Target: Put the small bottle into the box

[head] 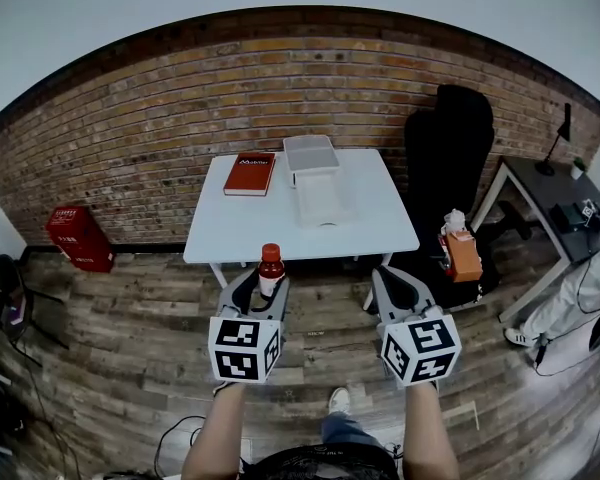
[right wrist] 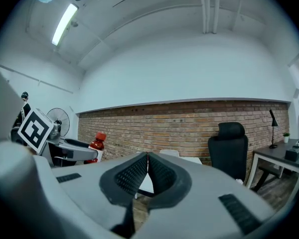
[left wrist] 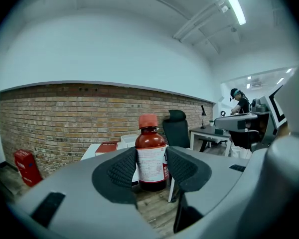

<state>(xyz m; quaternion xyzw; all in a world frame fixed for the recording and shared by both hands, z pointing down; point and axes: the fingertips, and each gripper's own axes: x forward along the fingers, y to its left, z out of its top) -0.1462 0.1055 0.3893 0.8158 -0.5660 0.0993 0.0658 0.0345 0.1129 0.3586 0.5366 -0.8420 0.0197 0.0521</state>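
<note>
Red-capped small bottle (left wrist: 151,153) of dark red liquid with a white label, upright between the pads of the left gripper (head: 263,290), which clamp its labelled body low down. The right gripper (right wrist: 147,171) is empty, its jaws pressed together. The bottle hangs over the floor, well apart from the table and short of its near edge.

Likely hazards:
- The bottle's body looks smooth, and the pads hold only its lower half. A quick swing could probably tip it or let it slide in the grip.
- The translucent white plastic box (head: 318,200) appears light and shallow, with its lid (head: 310,153) lying open at its 12 o'clock side. A low approach might strike the near wall and push the box along.
- A release made too high could leave the bottle toppled or rolling.
- With the right gripper idle, nothing steadies the box.

Surface and room: a white rectangular table (head: 380,218) stands at 12 o'clock of the grippers. The box is near its centre and a flat red book (head: 250,173) at its 10 o'clock corner. A red-brown brick wall (head: 160,138) lies behind and a grey-brown plank floor (head: 130,338) below. A red crate (head: 78,236) sits at 9 o'clock, a black high-backed office chair (head: 448,158) at 2 o'clock, and a dark desk (head: 545,193) at 3 o'clock.
</note>
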